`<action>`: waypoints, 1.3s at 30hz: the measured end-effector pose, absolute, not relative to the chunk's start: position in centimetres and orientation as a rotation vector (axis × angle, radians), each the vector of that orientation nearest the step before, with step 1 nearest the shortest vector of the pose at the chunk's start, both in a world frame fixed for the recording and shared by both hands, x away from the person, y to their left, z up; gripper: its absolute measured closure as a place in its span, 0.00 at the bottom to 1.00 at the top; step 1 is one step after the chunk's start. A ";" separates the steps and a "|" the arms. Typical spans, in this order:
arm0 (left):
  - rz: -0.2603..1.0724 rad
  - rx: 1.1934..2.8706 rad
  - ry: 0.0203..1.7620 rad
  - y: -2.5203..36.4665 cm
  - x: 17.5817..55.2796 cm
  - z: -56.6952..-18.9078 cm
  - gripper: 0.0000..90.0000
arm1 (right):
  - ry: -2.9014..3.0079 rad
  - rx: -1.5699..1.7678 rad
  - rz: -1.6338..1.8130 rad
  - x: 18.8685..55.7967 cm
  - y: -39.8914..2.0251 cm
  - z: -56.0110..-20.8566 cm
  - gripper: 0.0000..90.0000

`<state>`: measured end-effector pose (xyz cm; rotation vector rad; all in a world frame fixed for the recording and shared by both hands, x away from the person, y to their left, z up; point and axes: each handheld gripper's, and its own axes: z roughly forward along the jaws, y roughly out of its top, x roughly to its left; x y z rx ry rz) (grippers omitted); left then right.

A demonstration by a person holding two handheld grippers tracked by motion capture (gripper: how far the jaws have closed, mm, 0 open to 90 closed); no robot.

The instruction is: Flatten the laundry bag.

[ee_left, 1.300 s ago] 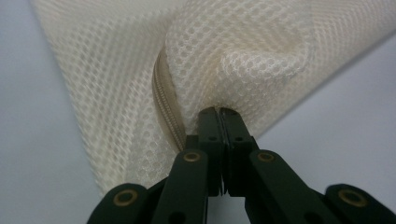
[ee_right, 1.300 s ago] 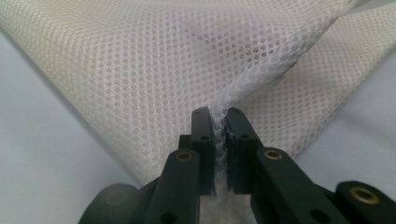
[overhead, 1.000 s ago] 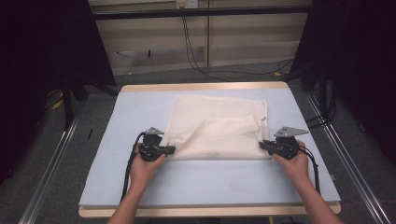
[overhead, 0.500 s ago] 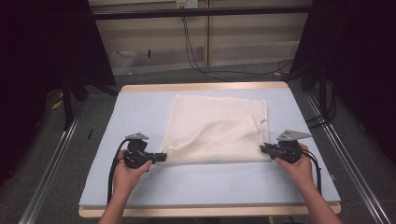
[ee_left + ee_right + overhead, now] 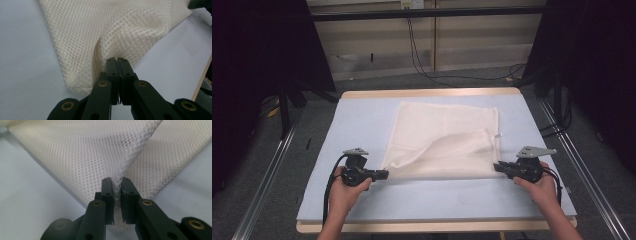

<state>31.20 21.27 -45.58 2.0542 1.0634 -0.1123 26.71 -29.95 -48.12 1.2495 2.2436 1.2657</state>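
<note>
At the left, the person's left hand (image 5: 346, 186) holds the left gripper (image 5: 384, 174) low over the pale blue table mat (image 5: 362, 120), near the front edge, pointing right toward the cloth. Its jaws are pressed fully together on the near left corner of the cream mesh laundry bag (image 5: 447, 140). In the left gripper view, the left gripper (image 5: 117, 60) pinches the netting just beside the bag's beige zipper strip (image 5: 96, 58), and the mesh puckers up into a fold right above the tips.

The mesh bag lies in the middle of the mat, spread mostly flat, its far edge well toward the far side of the table and its near edge pulled into a line between the two grippers. A crease runs diagonally across its near half, and the near left corner is drawn out to a point. A small white tab (image 5: 498, 135) pokes out at the bag's right edge.

At the right, the right hand (image 5: 539, 182) holds the right gripper (image 5: 497, 167), pointing left at the bag's near right corner. In the right gripper view, the right gripper (image 5: 117, 180) is nearly closed, with a bunched ridge of white netting clamped between the pads; the mesh (image 5: 100, 150) fans out tautly from that pinch. The wooden table rim (image 5: 432, 93) shows along the far edge of the mat.
</note>
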 end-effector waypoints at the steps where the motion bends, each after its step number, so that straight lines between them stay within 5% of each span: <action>1: -0.099 2.054 1.062 21.3 31.2 -45.6 0.98 | 2.235 1.254 1.283 26.5 -30.1 -48.1 0.87; 4: -0.083 2.063 1.056 21.1 31.1 -45.5 0.98 | 2.191 1.276 1.331 26.2 -30.6 -47.9 0.77; 9: -0.113 2.058 1.060 21.5 31.3 -45.7 0.98 | 2.148 1.301 1.363 26.1 -31.6 -47.0 0.76; 14: -0.112 2.070 1.059 21.2 31.3 -45.8 0.98 | 2.080 1.367 1.338 27.0 -32.9 -46.7 0.89; 26: -0.061 2.070 1.062 21.4 31.5 -45.7 0.96 | 2.190 1.345 1.292 28.7 -30.9 -48.3 0.88; 35: 0.066 1.994 1.129 22.5 31.9 -44.8 0.74 | 2.253 1.298 1.176 28.5 -30.6 -48.6 0.88; 39: 0.075 1.997 1.176 23.0 32.3 -45.2 0.74 | 2.257 1.292 1.165 28.6 -30.5 -48.7 0.88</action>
